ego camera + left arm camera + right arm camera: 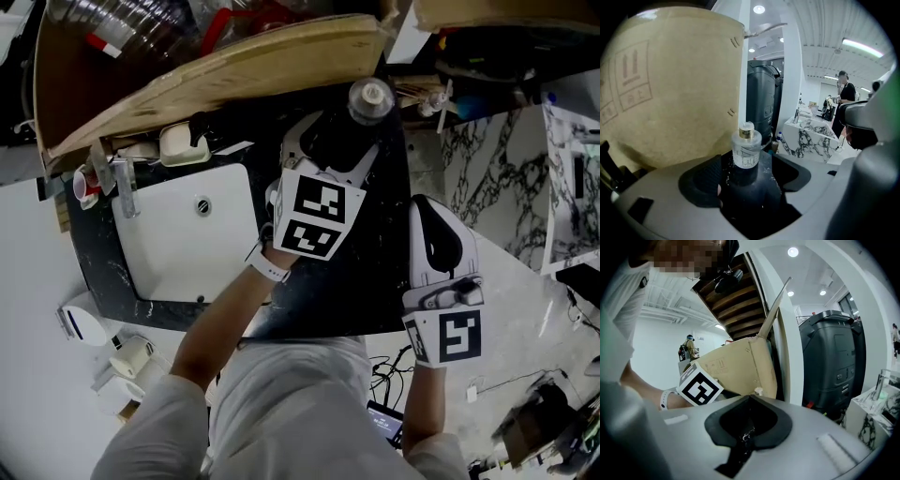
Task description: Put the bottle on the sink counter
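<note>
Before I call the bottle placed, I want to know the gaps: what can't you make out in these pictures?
1. Base of the bottle: in the left gripper view the left gripper, shut on it, covers it. In the head view the gripper's marker cube does. Whether it touches the counter cannot be told.
2. Counter's far edge behind the sink: under the cardboard, head view.
3. Right gripper view: shut, empty, shows neither bottle nor counter.
</note>
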`<action>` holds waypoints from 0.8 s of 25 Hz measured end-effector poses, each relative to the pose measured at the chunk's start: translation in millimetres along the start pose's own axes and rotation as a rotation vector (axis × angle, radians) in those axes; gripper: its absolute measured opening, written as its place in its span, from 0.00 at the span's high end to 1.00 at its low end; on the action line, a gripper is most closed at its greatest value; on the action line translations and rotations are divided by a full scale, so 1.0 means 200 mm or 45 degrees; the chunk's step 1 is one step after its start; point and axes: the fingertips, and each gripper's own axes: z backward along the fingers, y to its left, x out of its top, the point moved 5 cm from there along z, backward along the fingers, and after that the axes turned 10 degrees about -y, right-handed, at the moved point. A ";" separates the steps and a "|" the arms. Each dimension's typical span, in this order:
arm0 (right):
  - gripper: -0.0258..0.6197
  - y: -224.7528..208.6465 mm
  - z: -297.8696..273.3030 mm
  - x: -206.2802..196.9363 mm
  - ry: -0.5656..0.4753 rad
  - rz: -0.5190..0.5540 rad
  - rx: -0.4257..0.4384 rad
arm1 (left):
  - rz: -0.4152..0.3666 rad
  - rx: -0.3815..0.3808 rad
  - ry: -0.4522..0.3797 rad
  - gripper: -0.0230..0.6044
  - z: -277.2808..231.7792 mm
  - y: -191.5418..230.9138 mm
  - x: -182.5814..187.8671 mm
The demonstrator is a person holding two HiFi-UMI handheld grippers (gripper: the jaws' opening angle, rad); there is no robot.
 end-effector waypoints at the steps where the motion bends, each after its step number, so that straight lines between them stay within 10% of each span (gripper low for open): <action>1: 0.94 0.01 0.01 0.01 -0.005 0.004 -0.005 | 0.001 0.001 0.005 0.42 0.04 0.00 0.00; 7: 0.94 0.14 0.05 0.08 -0.018 0.016 -0.020 | 0.012 0.006 0.021 0.45 0.27 0.04 -0.01; 20: 0.94 0.49 0.11 0.23 -0.024 0.075 -0.010 | 0.062 0.091 -0.062 0.84 0.87 0.22 0.02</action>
